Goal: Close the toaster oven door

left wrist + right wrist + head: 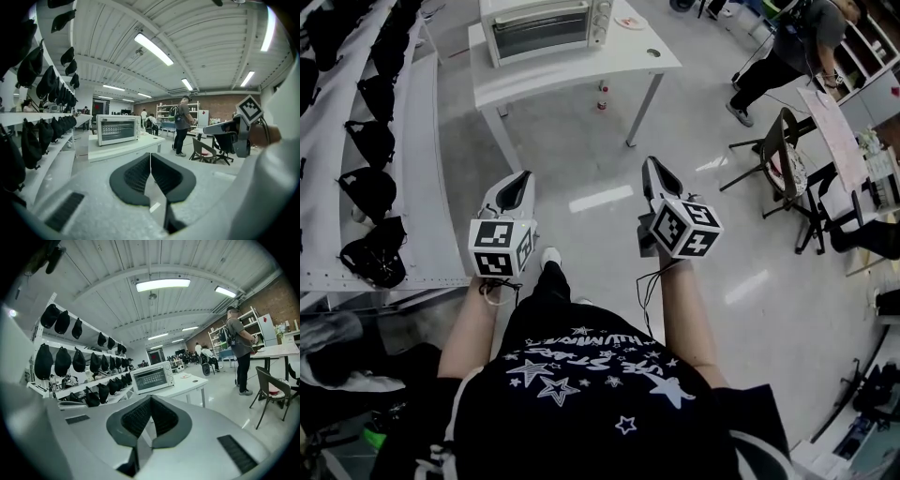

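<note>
The white toaster oven [546, 28] stands on a white table [628, 58] at the top of the head view, its glass door upright against the front. It is well ahead of both grippers, across bare floor. My left gripper [523, 176] and right gripper [651, 164] are held side by side at waist height, pointing toward the table. In the left gripper view the left gripper [150, 154] has its pads meeting with nothing between them, and the oven [117, 130] is far off. The right gripper [150, 398] is likewise shut and empty, facing the oven [151, 377].
Long white shelves [412, 141] with several black caps run along the left. A bottle [602, 95] stands under the table. A small plate [628, 21] lies on the tabletop. At the right are a chair [787, 169], desks, and a person [787, 47].
</note>
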